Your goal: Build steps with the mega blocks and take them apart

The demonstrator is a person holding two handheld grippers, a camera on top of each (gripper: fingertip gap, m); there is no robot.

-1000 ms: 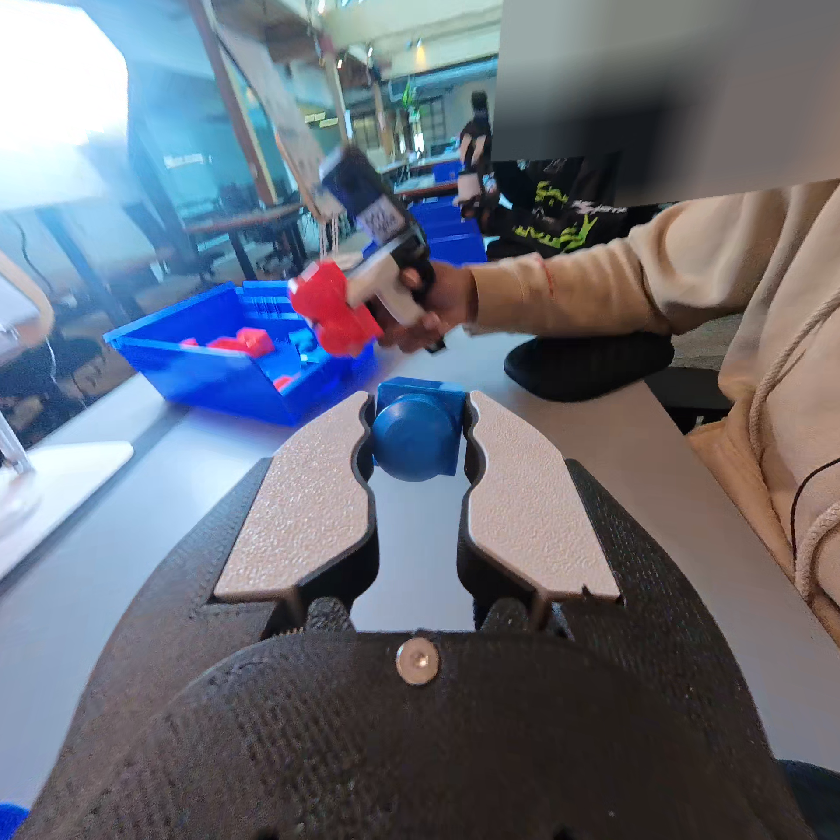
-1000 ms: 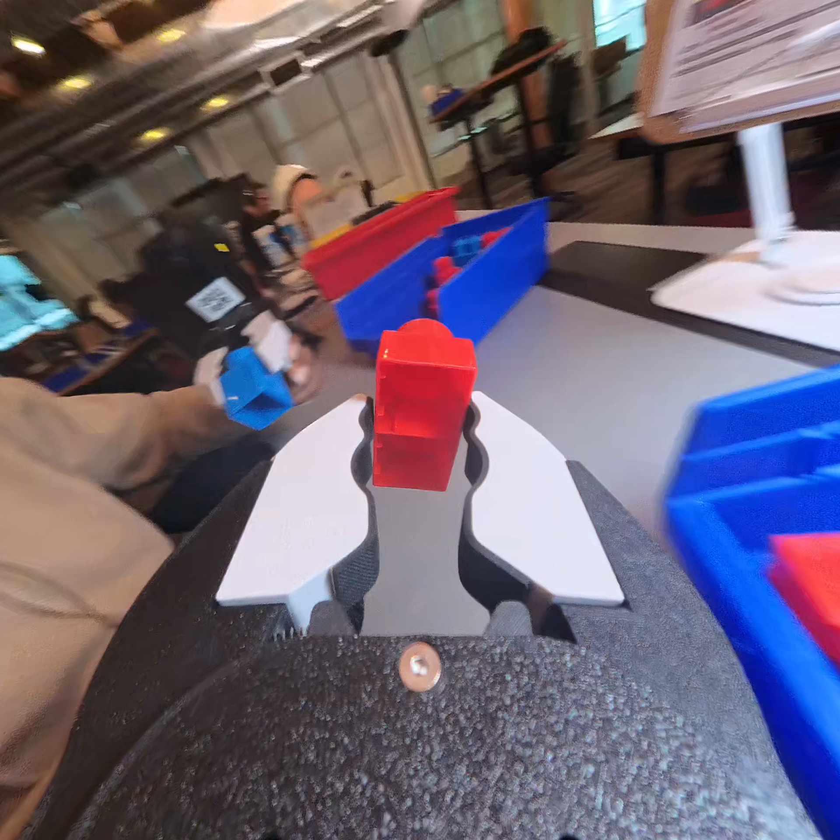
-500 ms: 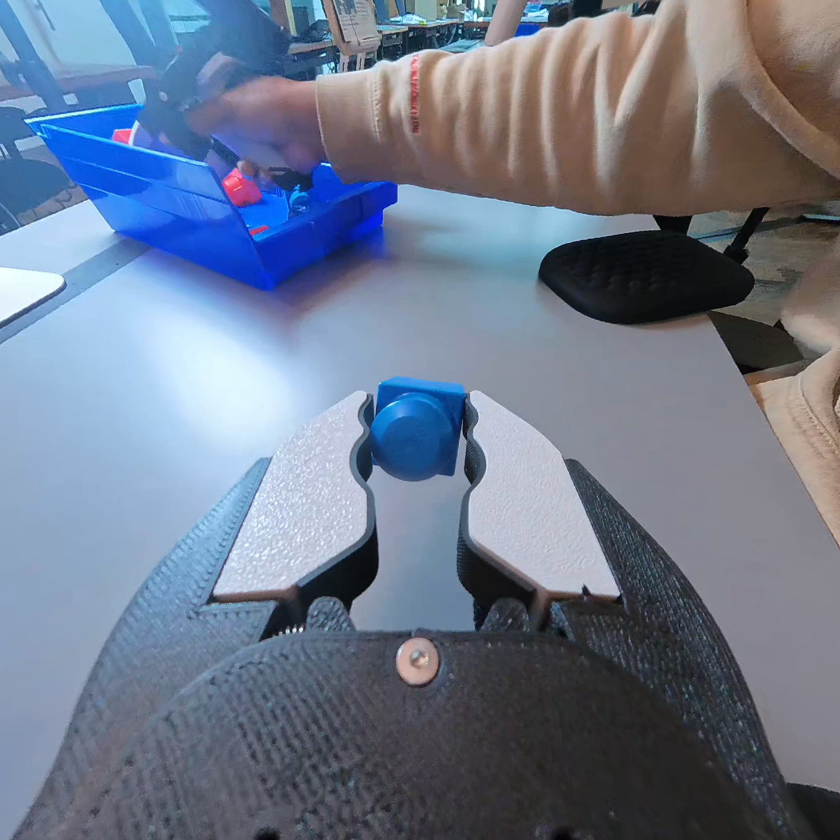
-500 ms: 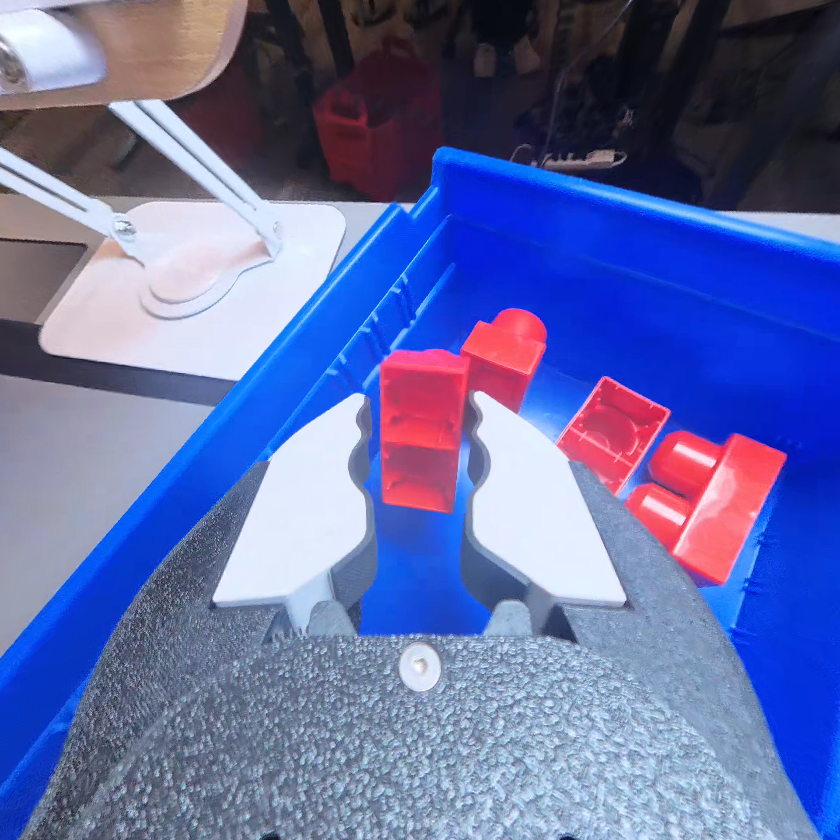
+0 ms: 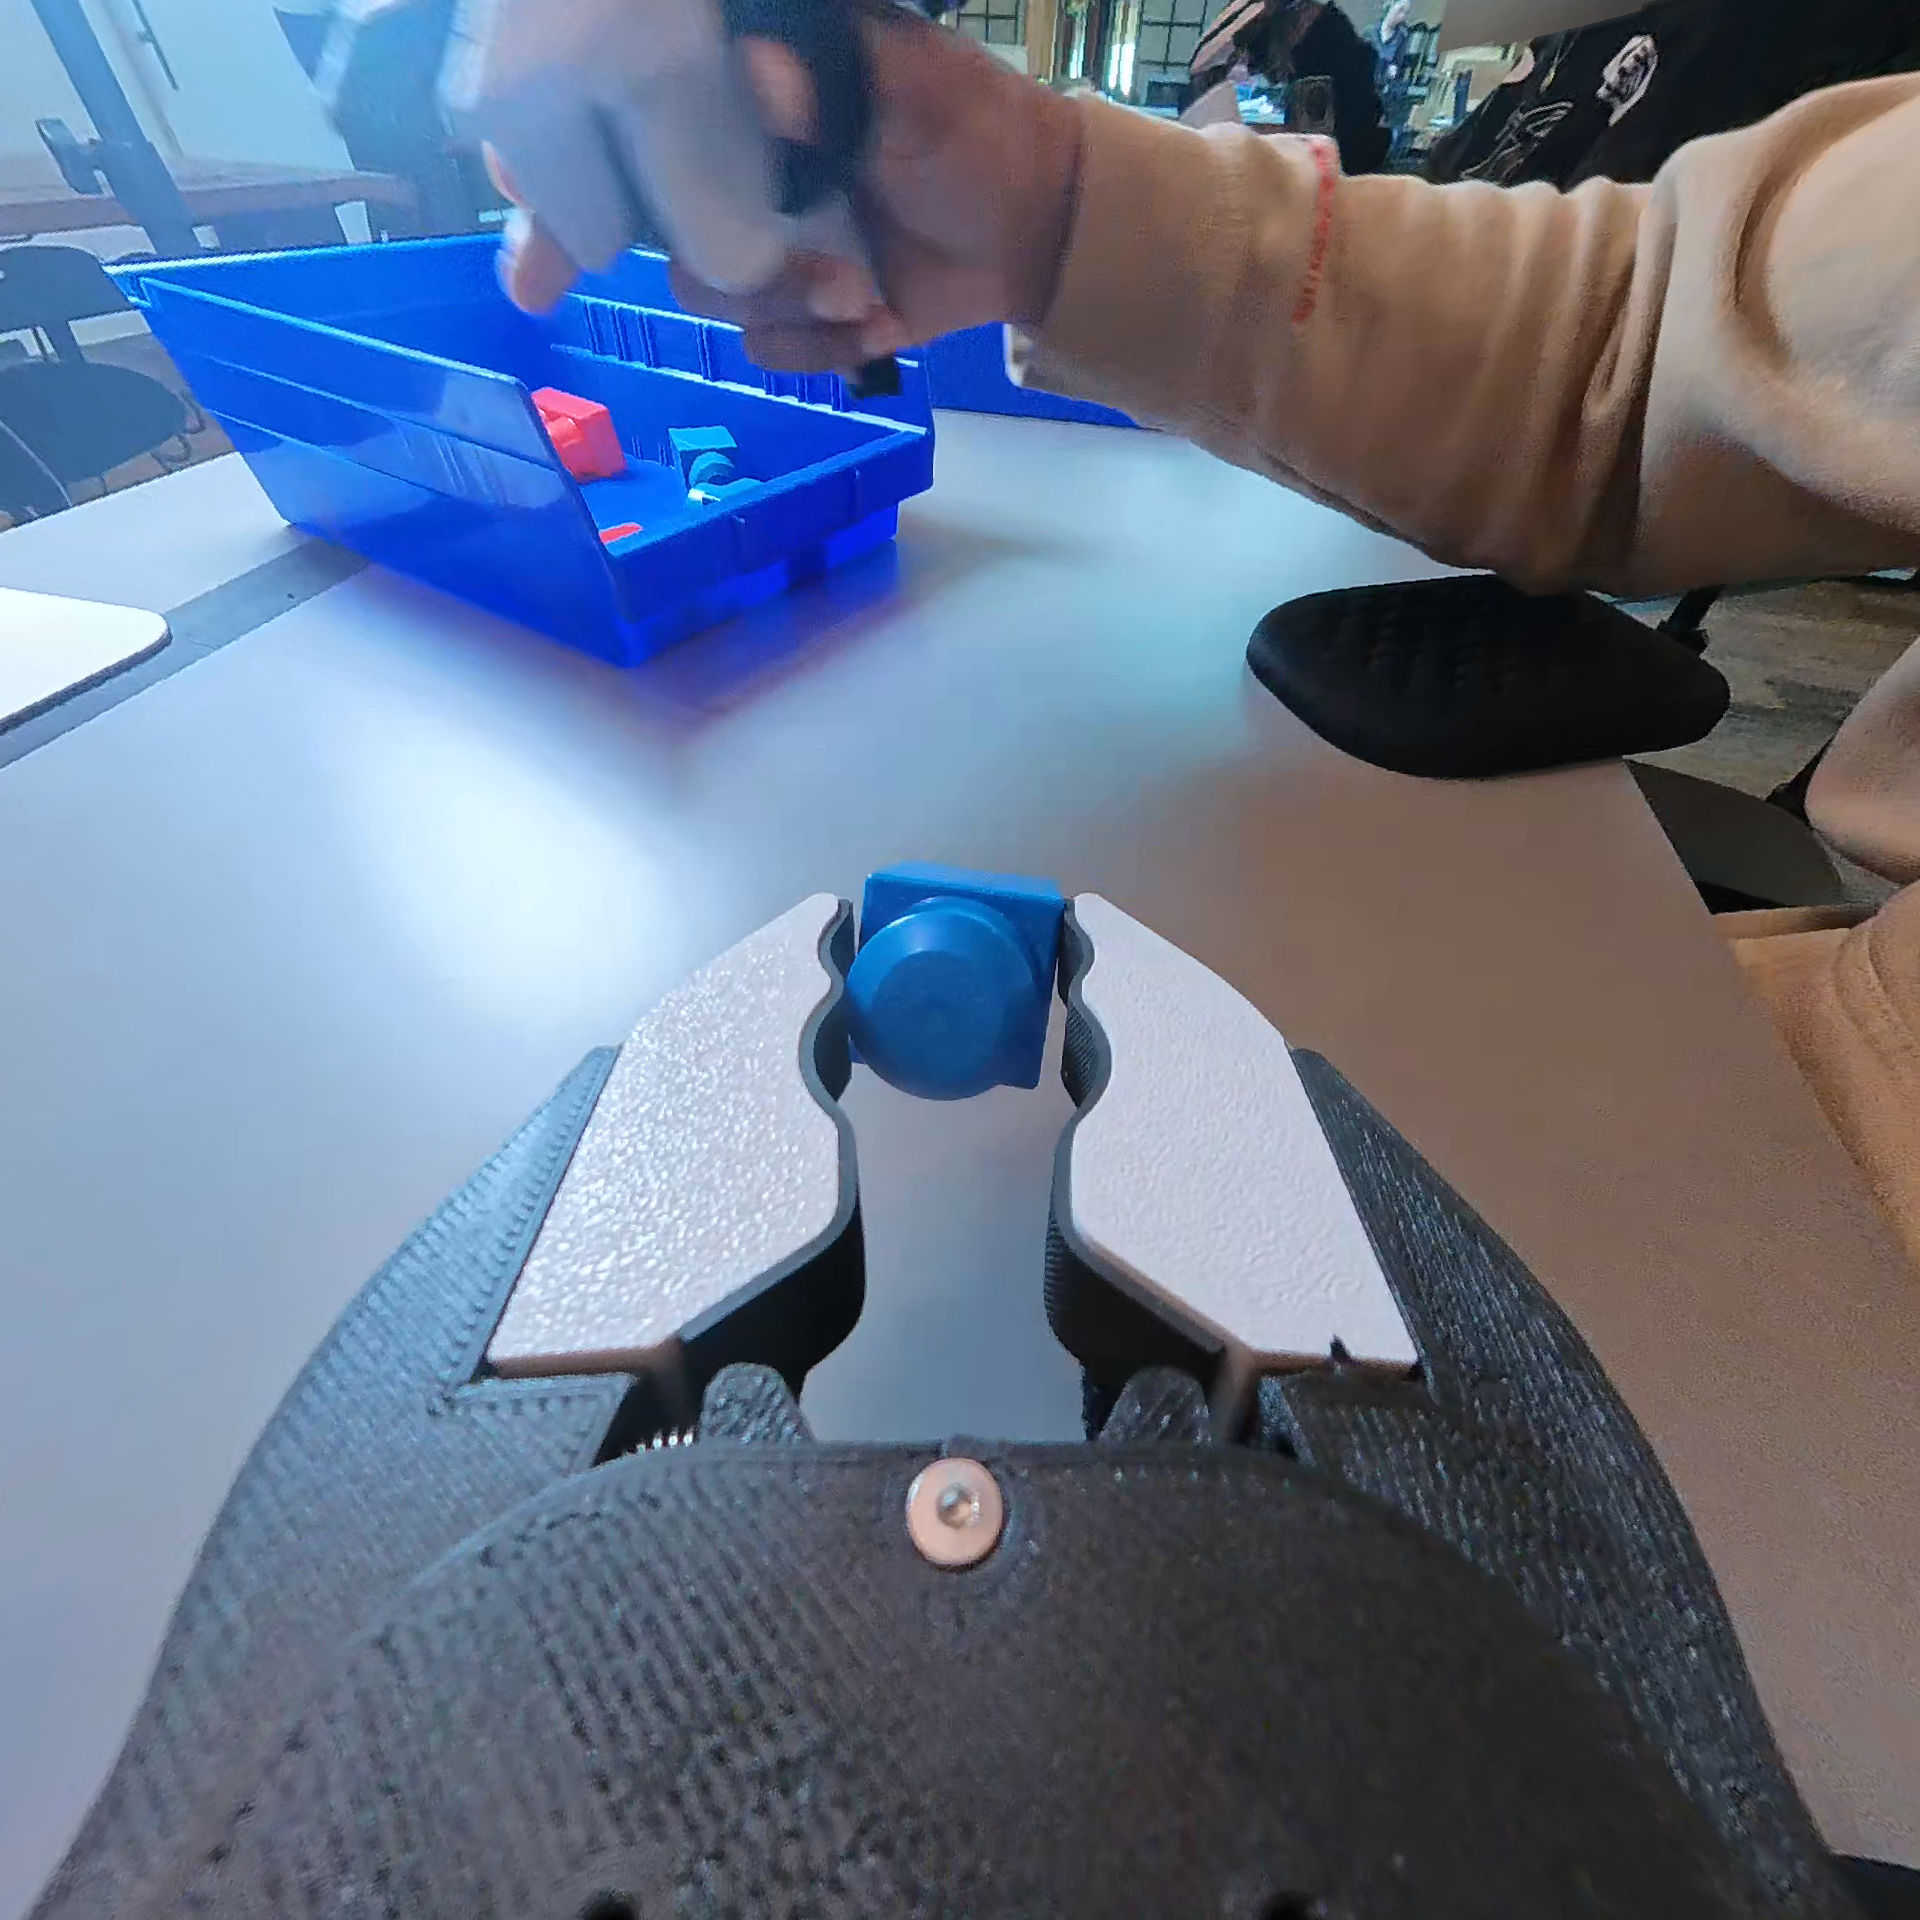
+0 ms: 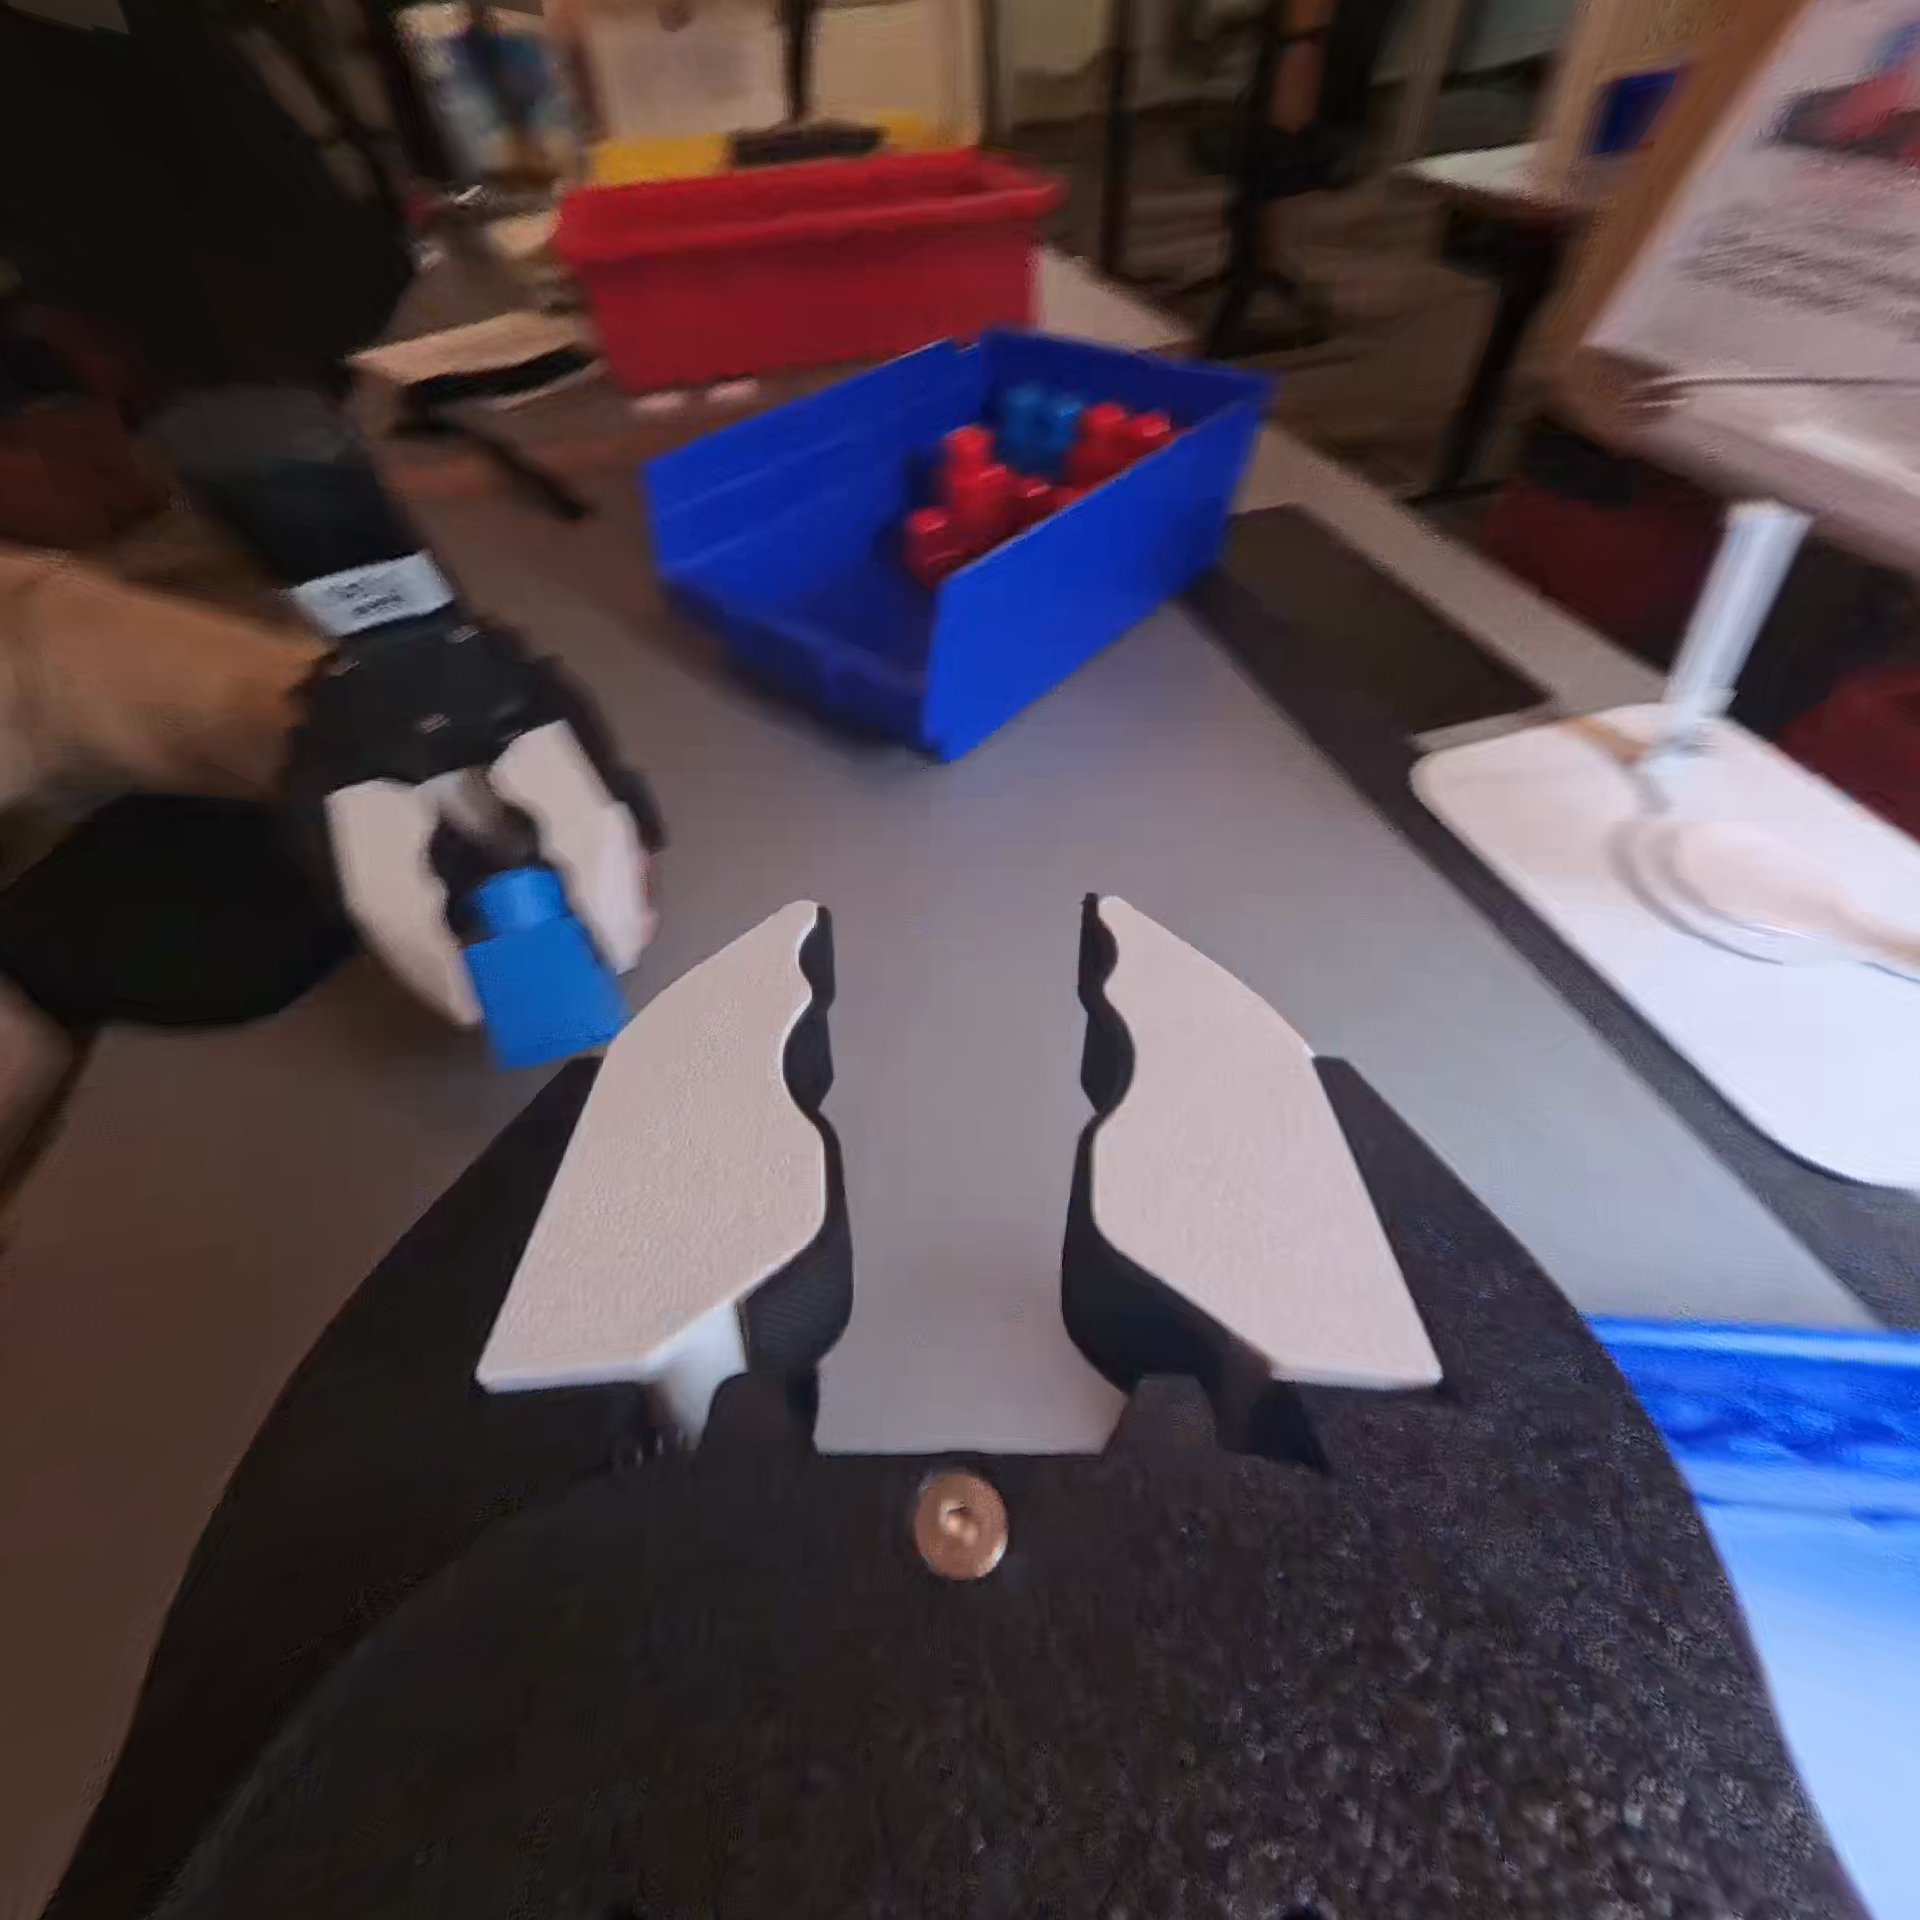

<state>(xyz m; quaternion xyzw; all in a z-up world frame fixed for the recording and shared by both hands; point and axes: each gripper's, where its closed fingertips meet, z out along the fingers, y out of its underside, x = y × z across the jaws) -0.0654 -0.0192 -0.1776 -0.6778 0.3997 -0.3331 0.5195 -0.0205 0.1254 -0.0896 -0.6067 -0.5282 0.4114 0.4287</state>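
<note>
The blue block point(image 5: 951, 987) sits clamped between the tips of the left tongs point(image 5: 954, 1003), its round stud turned back toward the camera and its square body pointing away, so its long axis runs along the fingers. It hangs just above the grey desk point(image 5: 416, 883), in the near middle. In the right wrist view the same block point(image 6: 540, 977) shows to the near left, just beside the left finger of the right tongs point(image 6: 954, 997), which stand spread and carry nothing.

The coming move probably turns on where this block must go: the blue bin point(image 5: 540, 488) with a red block point(image 5: 577, 442) and a blue piece in it lies far and to the left of the left tongs. The left tongs already have the block; the right hand point(image 5: 727, 177) hovers over that bin.

That hand is smeared by motion, so its tongs cannot be made out there. The right wrist view is blurred too; a second blue bin point(image 6: 1039, 613) of red and blue blocks shows far off, and a blue edge at near right is cut off.
</note>
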